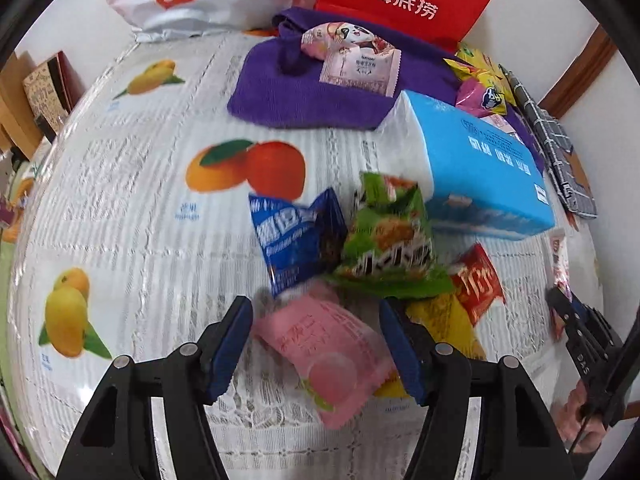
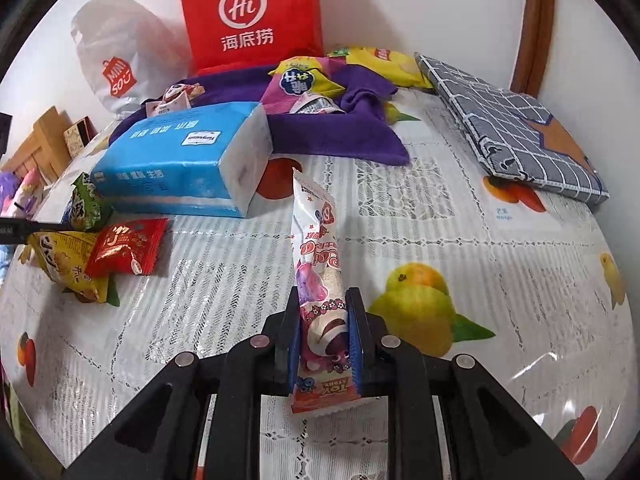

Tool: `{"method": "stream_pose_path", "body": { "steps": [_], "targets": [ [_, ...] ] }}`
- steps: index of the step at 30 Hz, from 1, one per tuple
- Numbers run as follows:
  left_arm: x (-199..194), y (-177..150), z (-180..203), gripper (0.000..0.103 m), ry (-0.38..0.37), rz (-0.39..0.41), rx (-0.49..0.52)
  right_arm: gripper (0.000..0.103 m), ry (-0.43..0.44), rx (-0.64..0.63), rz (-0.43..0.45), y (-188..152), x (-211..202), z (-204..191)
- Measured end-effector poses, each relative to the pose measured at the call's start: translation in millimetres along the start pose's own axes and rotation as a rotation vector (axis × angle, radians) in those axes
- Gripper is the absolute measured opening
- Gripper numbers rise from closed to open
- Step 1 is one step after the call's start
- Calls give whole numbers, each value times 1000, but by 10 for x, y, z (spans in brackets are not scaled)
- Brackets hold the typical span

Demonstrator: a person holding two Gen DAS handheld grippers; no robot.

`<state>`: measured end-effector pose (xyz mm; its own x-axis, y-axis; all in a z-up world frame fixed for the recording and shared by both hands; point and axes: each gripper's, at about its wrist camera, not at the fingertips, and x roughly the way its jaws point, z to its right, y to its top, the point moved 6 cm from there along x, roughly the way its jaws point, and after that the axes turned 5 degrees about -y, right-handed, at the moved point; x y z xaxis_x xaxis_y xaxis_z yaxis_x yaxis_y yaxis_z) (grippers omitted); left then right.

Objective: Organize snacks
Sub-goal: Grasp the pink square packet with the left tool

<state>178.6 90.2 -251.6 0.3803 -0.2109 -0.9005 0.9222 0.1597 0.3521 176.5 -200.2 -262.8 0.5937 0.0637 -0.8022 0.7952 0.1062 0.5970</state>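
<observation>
The step in hand looks like gathering loose snacks toward the small pile beside the tissue pack. On the left, the left gripper (image 1: 316, 344) points steeply down with its jaws apart around a pink packet (image 1: 328, 352); whether the pads touch it I cannot tell, so it does not read as gripped yet. Just beyond lie a blue packet (image 1: 296, 236) and a green packet (image 1: 390, 236), touching each other, with a red packet (image 1: 478, 284) beside them and the tissue pack (image 1: 480, 168) close behind. The next move probably calls for closing squarely on the pink packet without nudging that pile. To the right, the right gripper (image 2: 324, 344) is clamped on a long stick snack (image 2: 320, 280), held clear of the surface (image 2: 420, 216), its far end pointing toward the purple cloth (image 2: 332, 132). Open room lies ahead and right of it; a checked notebook (image 2: 516, 128) bounds the far right, and the red bag (image 2: 252, 16) and wall close the back.
</observation>
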Motion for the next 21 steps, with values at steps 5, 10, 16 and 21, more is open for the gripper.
{"method": "stream_pose_path", "body": {
  "steps": [5, 10, 16, 21],
  "targets": [
    [-36, -127, -28, 64, 27, 6, 16, 21, 18, 6, 8, 12, 15, -9],
    [-14, -180, 17, 63, 85, 24, 50, 24, 17, -2, 0, 26, 80, -55],
    [-96, -235, -40, 62, 83, 50, 73, 36, 8, -18, -7, 25, 95, -92],
    [-61, -248, -62, 53, 90, 70, 91, 45, -2, -6, 9, 17, 105, -85]
  ]
}}
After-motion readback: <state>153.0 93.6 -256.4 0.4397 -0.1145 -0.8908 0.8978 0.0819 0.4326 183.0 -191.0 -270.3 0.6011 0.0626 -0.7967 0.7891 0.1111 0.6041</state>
